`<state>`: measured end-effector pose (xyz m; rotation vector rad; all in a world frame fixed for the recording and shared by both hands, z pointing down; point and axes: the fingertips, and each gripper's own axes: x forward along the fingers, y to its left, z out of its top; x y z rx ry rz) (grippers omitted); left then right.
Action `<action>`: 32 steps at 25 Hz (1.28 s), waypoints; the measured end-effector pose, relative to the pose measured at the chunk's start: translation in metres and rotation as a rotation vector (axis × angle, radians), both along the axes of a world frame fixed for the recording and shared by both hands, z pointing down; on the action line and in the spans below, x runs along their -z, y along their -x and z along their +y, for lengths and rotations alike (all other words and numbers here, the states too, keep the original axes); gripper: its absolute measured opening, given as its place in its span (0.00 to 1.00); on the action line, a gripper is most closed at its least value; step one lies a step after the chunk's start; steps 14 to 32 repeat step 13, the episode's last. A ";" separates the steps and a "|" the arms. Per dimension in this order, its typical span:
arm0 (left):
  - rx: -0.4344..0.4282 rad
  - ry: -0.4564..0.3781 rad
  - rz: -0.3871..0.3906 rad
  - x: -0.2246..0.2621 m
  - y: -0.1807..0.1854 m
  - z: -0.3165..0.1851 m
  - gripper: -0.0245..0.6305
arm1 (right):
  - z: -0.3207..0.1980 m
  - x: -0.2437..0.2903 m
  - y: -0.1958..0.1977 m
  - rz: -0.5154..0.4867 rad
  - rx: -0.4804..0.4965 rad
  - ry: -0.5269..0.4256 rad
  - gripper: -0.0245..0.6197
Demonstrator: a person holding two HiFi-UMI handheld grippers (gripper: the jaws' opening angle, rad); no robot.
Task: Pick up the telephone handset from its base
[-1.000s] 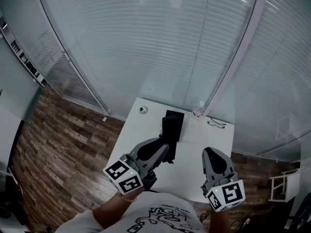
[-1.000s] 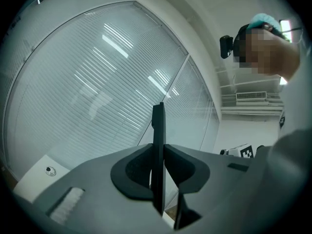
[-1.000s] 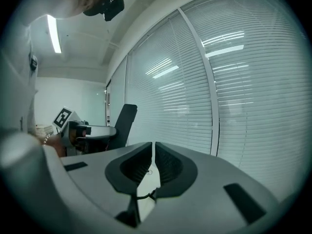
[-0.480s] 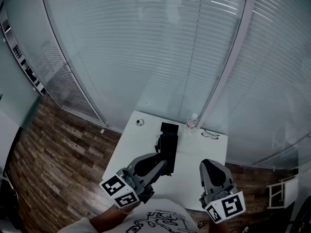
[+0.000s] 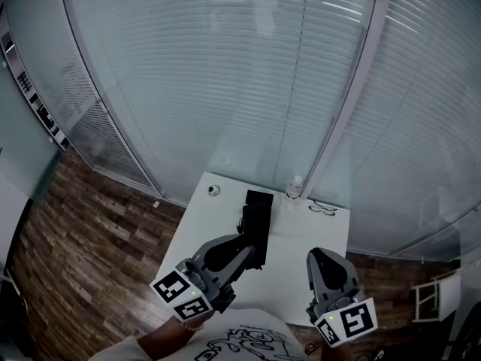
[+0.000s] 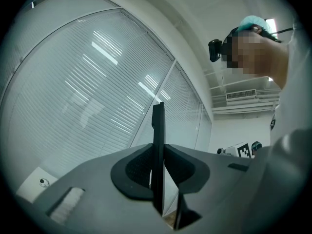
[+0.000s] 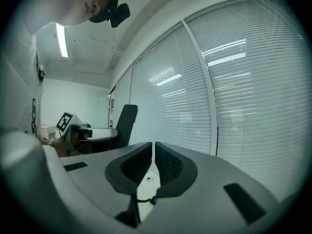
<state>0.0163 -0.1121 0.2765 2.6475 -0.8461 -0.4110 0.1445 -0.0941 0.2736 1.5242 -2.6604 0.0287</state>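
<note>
Glass walls with shut blinds point(image 5: 225, 66) round the room, wood floor point(image 5: 90, 224) below, white table point(image 5: 301, 239) in the middle of the head view. Black telephone base point(image 5: 260, 198) lies near the table's far edge, about midway along it. Clear bottle point(image 5: 294, 189) stands upright at the far edge, just right of the base. Pair of glasses point(image 5: 323, 207) lies toward the far right corner. Small round object point(image 5: 214, 190) sits near the far left corner, apart from the base.

Left hand-held gripper point(image 5: 249, 250) is over the near left part of the table, tilted toward the base. In its own view the jaws are clamped on the telephone handset point(image 6: 157, 121), which stands upright and edge-on between the pads, its top end showing against the blinds. From the head view the handset lies just on the near side of the base, over the table's middle; whether it touches the base cannot be told.

Right hand-held gripper point(image 5: 323, 256) is over the near right edge, well apart from the handset. Its jaws are together, only a thin slit between the pads, nothing in it. The person's white printed shirt point(image 5: 240, 341) shows at the near edge.
</note>
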 end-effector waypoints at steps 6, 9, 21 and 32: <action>0.010 0.004 -0.010 -0.001 0.003 -0.001 0.14 | 0.000 -0.002 0.000 0.004 -0.002 0.008 0.06; 0.014 0.006 -0.009 -0.001 0.004 -0.002 0.14 | -0.002 -0.002 -0.001 0.000 -0.004 0.010 0.06; 0.016 0.010 -0.002 -0.001 0.003 -0.006 0.14 | -0.005 -0.002 -0.003 -0.008 -0.004 0.013 0.06; 0.016 0.010 -0.002 -0.001 0.003 -0.006 0.14 | -0.005 -0.002 -0.003 -0.008 -0.004 0.013 0.06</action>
